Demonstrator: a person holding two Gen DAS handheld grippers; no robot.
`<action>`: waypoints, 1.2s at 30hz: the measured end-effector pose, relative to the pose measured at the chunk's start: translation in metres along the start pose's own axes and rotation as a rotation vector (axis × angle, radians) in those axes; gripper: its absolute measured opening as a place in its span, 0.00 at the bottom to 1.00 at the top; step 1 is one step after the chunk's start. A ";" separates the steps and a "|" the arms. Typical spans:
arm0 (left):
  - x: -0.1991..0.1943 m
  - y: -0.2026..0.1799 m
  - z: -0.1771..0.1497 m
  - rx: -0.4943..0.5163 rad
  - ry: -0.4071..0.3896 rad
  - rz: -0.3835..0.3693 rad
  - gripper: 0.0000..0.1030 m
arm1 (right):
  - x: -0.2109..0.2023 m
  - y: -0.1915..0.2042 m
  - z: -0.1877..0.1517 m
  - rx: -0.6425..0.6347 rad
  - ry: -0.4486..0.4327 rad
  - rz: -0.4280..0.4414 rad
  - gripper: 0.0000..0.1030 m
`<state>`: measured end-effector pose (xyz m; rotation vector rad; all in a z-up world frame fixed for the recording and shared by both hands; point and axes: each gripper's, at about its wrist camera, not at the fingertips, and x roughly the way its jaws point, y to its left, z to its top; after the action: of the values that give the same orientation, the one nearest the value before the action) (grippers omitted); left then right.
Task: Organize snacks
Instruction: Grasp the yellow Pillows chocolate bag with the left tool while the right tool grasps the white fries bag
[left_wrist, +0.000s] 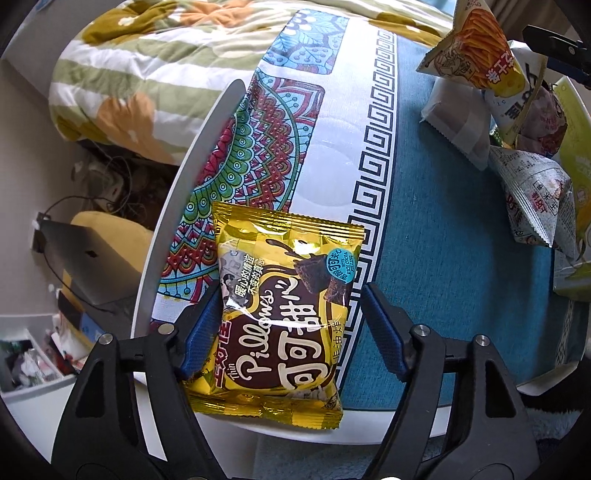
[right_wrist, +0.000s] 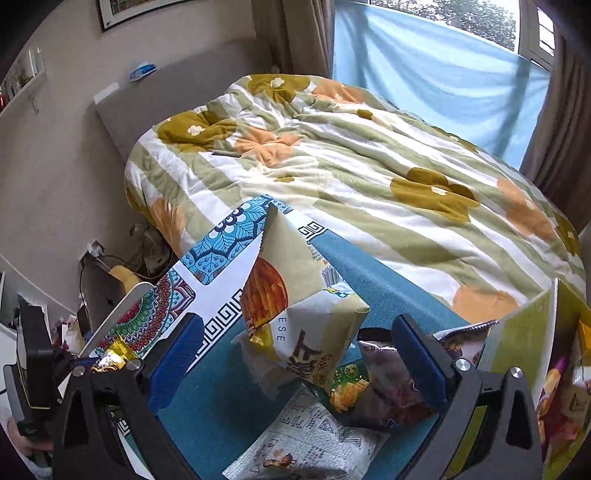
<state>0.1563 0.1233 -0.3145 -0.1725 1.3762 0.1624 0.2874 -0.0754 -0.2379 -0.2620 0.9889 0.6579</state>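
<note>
My left gripper points down over the yellow cocoa-pillow packet, which lies flat near the rim of the round table, partly on the patterned mat and partly past the mat's near edge. The jaws straddle the packet's lower half: the left blue pad touches its side edge, while the other pad stands just clear, so this is not yet a grip. I judge the packet light, puffed with air, glossy and slippery, and its contents crushable, so I would pinch it across the middle with gentle pressure or take it by a crimped end seal. My right gripper is spread wide with nothing between its pads, hovering over the snack pile on the far side of the mat from the yellow packet, where a pale cheese-stick bag leans up, equally light and crinkly.
</note>
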 end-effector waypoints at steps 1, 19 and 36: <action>0.002 -0.001 0.002 -0.003 0.012 0.001 0.65 | 0.004 -0.002 0.002 -0.016 0.013 0.012 0.98; 0.006 -0.004 0.021 -0.010 0.024 -0.045 0.42 | 0.059 0.002 0.016 -0.245 0.195 0.063 0.98; -0.020 -0.006 0.042 0.054 -0.051 -0.064 0.42 | 0.054 0.011 0.018 -0.239 0.183 0.057 0.62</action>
<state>0.1946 0.1263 -0.2870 -0.1662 1.3209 0.0762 0.3130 -0.0373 -0.2723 -0.5128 1.0964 0.8164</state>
